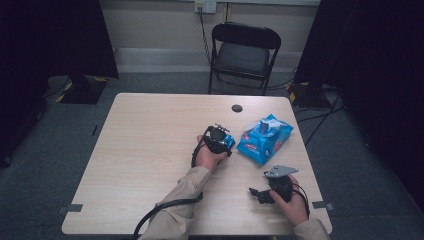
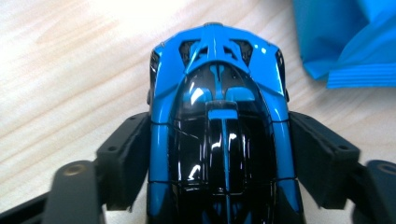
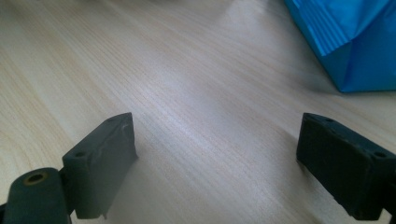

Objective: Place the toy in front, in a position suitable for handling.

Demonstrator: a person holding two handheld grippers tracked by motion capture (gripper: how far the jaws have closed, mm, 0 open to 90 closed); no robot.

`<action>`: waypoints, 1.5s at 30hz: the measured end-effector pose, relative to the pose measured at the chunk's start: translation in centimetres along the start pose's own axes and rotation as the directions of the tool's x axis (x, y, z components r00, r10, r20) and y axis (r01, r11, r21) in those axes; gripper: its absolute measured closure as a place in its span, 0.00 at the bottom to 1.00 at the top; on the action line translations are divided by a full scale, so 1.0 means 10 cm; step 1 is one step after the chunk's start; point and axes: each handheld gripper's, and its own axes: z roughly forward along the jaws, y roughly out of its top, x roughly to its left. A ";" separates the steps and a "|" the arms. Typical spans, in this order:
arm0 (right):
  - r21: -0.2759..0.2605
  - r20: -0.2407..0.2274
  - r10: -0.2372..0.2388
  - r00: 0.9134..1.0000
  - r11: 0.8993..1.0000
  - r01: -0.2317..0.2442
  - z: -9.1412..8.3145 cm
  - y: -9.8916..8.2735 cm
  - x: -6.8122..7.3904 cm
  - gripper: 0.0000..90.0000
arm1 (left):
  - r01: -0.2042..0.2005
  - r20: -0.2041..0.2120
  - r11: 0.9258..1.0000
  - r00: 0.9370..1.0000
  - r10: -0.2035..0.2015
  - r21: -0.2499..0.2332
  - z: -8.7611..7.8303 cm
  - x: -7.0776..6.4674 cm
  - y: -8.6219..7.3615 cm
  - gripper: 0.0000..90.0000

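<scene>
At a pale wooden table point(image 1: 145, 150), the left gripper point(image 2: 219, 154) held a glossy blue-and-black toy car point(image 2: 219, 116) between its jaws, just beside a blue packet point(image 1: 264, 139). The right gripper point(image 3: 217, 163) rested near the table's front edge, jaws wide apart with nothing between them.

A black folding chair point(image 1: 245, 52) stands beyond the far edge of the pale wooden table point(image 1: 145, 150), against a light wall point(image 1: 160, 25) with a socket point(image 1: 205, 6). Grey carpet point(image 1: 45, 150) covers the floor; dark curtains point(image 1: 55, 35) hang either side.
</scene>
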 end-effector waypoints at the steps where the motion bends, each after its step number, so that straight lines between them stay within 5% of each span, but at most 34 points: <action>1: 0.000 0.000 0.000 1.000 1.000 0.000 0.00 0.00 0.00 0.12 | 0.000 0.000 1.000 1.000 0.000 0.000 0.00 0.00 0.00 0.23; 21: 0.000 0.000 0.000 1.000 1.000 0.000 0.00 0.00 0.00 0.12 | 0.002 0.030 1.000 1.000 -0.002 -0.010 -0.09 0.04 -0.29 0.17; 26: 0.000 0.000 0.000 1.000 1.000 0.000 0.00 0.00 0.00 0.12 | -0.038 0.025 0.999 0.999 0.038 0.022 -0.13 0.01 -0.24 0.28; 45: 0.000 0.000 -0.001 1.000 1.000 0.001 0.00 0.00 0.00 0.12 | -0.059 0.045 0.998 0.997 0.061 -0.030 -0.40 0.07 -0.04 0.28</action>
